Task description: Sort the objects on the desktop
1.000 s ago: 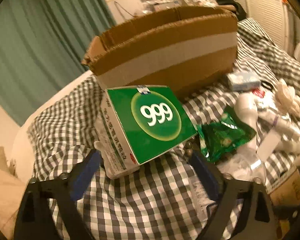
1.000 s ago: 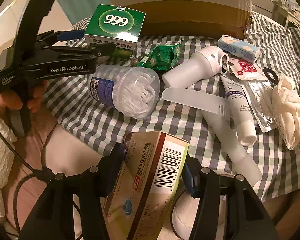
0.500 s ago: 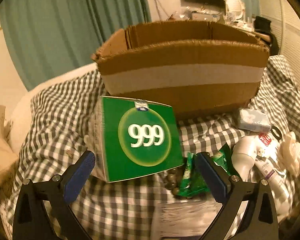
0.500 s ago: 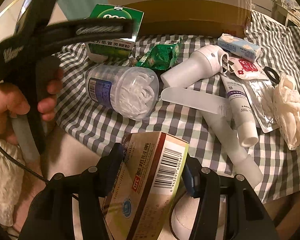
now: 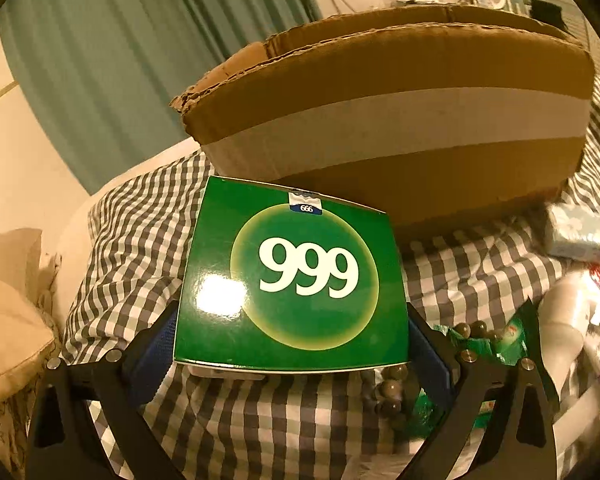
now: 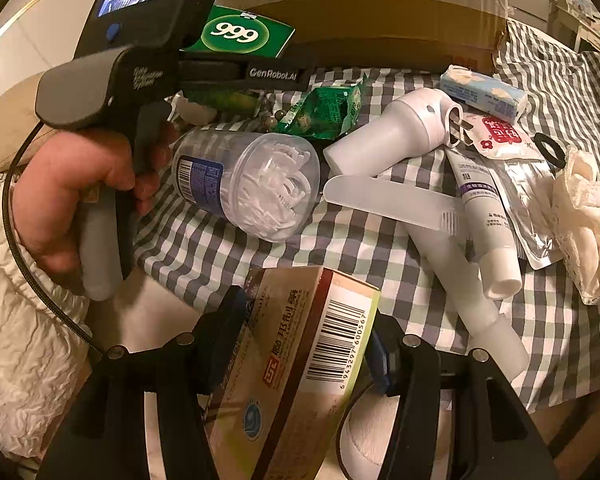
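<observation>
A green "999" medicine box [image 5: 292, 288] sits between the fingers of my left gripper [image 5: 292, 354], which is shut on its sides and holds it above the checked cloth [image 5: 132, 240]. The same box [image 6: 240, 34] shows in the right wrist view behind the left gripper's body. A big cardboard box [image 5: 400, 120] stands right behind it. My right gripper [image 6: 300, 344] is shut on a tan medicine box with a barcode [image 6: 300, 360], held low at the table's near edge.
On the cloth lie a clear tub of floss picks [image 6: 252, 184], a green snack bag [image 6: 324, 110], a white appliance [image 6: 400, 136], a frosted comb [image 6: 392, 204], a cream tube [image 6: 488, 220], a tissue pack [image 6: 484, 92], a foil sachet [image 6: 516, 184], a white cloth [image 6: 588, 216] and beads [image 5: 392, 392].
My left gripper closed in around the 999 box, gripped its sides and lifted it. The right gripper has stayed still with its tan box.
</observation>
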A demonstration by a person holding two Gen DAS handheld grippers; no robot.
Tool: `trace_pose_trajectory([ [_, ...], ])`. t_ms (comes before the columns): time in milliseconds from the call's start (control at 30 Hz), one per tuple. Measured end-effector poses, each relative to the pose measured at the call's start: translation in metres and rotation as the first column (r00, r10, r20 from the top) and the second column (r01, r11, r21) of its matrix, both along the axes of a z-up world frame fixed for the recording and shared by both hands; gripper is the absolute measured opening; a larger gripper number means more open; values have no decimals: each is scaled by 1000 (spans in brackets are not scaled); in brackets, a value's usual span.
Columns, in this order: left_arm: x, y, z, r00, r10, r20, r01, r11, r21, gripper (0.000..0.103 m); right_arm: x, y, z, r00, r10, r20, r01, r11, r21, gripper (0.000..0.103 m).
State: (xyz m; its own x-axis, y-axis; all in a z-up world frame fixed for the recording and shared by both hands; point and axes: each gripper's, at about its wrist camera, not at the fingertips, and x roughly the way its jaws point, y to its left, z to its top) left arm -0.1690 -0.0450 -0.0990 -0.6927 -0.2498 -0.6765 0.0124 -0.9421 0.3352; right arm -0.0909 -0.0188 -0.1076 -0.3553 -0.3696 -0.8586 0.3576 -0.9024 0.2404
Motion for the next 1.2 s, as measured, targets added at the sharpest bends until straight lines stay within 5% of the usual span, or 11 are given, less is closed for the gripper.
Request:
trace_pose_trajectory([
  [367,34,-20,21,999,-20,-37,25,989,148,101,15,-9,21,998,-9,-69,7,1000,-19,35],
  [1200,101,-38,62,989,-23,-145,74,932,354,100,2,33,100,960,-109,-258,120,992,29,30],
])
